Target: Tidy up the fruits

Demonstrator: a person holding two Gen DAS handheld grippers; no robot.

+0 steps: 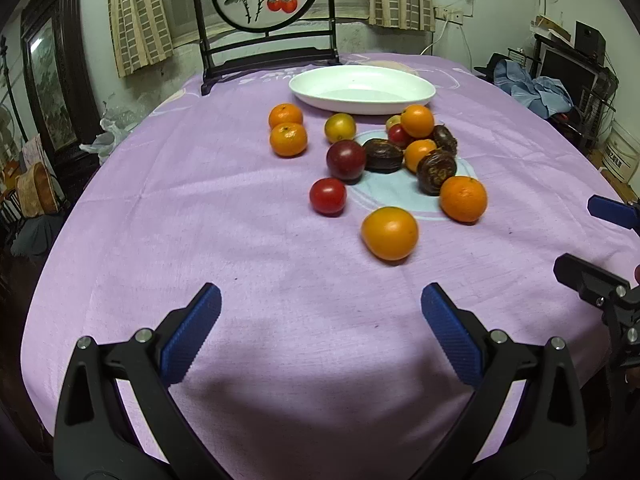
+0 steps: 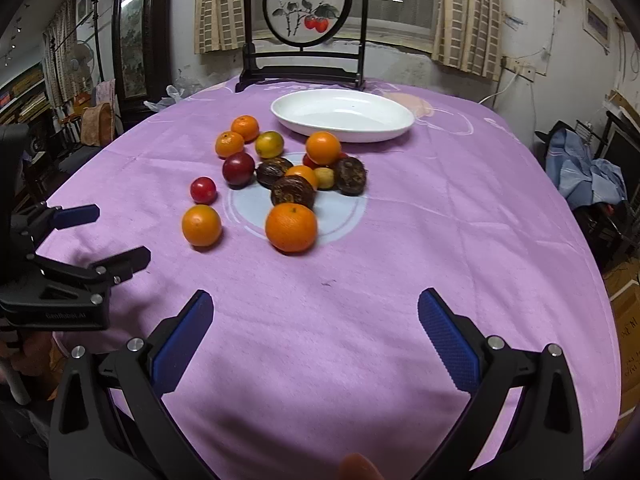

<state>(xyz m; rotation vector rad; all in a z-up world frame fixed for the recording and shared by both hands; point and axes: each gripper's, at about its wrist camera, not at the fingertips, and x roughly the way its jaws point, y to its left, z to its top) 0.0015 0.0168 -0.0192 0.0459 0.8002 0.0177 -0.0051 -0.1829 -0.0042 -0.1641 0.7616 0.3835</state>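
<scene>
Both tongs, left [image 1: 320, 312] and right [image 2: 316, 316], gape empty; dark fruits [image 1: 436, 168] half-hide small ones.

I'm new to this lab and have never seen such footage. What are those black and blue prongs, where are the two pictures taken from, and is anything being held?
The prongs are handheld two-finger grippers, one in each of a person's hands, each with a camera looking along its fingers. One picture comes from the left gripper, the other from the right gripper. Both are open and hold nothing. On the purple tablecloth lie oranges, small tomatoes and dark wrinkled fruits, including a near orange, beside an empty white dish.
</scene>
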